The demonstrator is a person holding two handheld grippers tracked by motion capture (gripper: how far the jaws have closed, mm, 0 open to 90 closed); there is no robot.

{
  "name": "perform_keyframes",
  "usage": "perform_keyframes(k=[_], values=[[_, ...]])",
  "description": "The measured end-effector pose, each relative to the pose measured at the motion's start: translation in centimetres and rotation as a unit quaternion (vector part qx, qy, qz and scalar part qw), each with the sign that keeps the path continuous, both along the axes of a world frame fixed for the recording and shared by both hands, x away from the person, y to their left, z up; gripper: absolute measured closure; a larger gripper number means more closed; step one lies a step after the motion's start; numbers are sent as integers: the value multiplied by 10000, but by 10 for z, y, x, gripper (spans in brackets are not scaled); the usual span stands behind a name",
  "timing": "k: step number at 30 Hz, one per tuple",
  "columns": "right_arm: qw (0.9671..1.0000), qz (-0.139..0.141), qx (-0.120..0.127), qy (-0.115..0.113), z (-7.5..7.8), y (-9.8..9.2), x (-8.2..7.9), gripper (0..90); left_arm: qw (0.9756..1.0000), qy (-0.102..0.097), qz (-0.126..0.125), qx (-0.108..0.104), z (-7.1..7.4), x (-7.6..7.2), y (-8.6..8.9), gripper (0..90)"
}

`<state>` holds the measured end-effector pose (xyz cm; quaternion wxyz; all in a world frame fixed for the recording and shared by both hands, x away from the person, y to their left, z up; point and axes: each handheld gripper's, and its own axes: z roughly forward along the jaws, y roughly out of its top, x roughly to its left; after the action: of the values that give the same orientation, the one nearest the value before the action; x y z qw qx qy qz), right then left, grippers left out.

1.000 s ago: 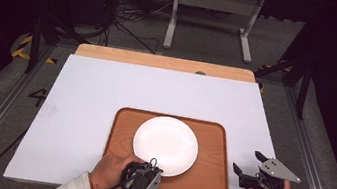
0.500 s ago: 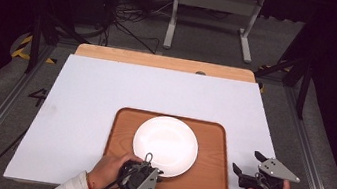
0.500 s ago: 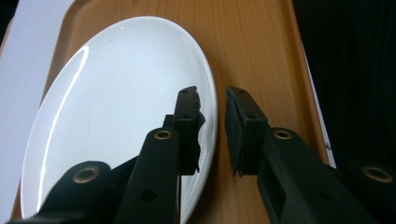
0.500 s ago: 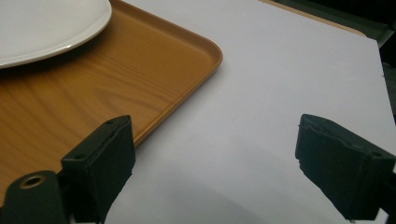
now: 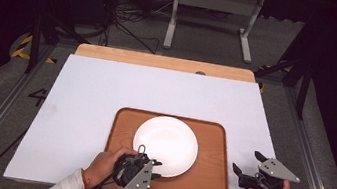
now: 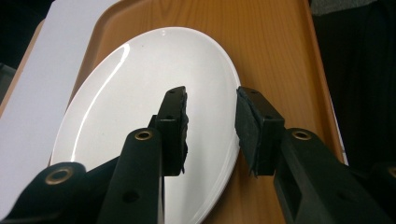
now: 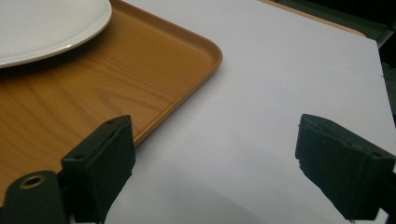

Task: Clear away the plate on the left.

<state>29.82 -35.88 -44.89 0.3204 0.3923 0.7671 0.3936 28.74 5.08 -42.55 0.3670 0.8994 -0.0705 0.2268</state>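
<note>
- The left gripper (image 5: 155, 169) sits at the near edge of the wooden tray (image 5: 209, 181), right at the near rim of the white plate (image 5: 165, 144). It is far the closer of the two to the plate.
- Its jaws have just been opening. In the left gripper view they stand partly apart, one pad (image 6: 173, 122) over the plate's face and the other (image 6: 252, 125) out past the rim over the tray, so the rim lies in the gap between them. Neither pad looks pressed on the plate; I'd say it is let go, though contact underneath is hard to make out.
- That hand (image 5: 104, 165) comes in low from the near left, with the gripper pointing across toward the plate's middle, roughly level with the worktop.
- The plate lies flat inside the tray, a little left of its centre, round and with no long axis to mind. From the left gripper it lies straight ahead and slightly away, so the next move would turn on either backing out along that line or closing on the rim again.
- The right gripper (image 5: 247, 168) rests off the tray's right near corner, over the white worktop (image 5: 106, 90). Its jaws are wide and hold nothing, and they point left toward the tray.
- Beyond the worktop's far edge stand a metal frame (image 5: 214, 10) and loose cables (image 5: 127, 17) on the floor.
</note>
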Motion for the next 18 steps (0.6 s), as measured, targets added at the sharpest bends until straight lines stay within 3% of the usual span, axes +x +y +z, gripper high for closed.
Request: perform_keyframes(k=[8, 18], values=[[10000, -3, 4, 8, 0, 0, 0, 126, 9996, 51, 139, -250, 7, 7, 9, 572], [10000, -12, 10, 5, 0, 0, 0, 126, 9976, 36, 580, -385, 9, 18, 18, 391]])
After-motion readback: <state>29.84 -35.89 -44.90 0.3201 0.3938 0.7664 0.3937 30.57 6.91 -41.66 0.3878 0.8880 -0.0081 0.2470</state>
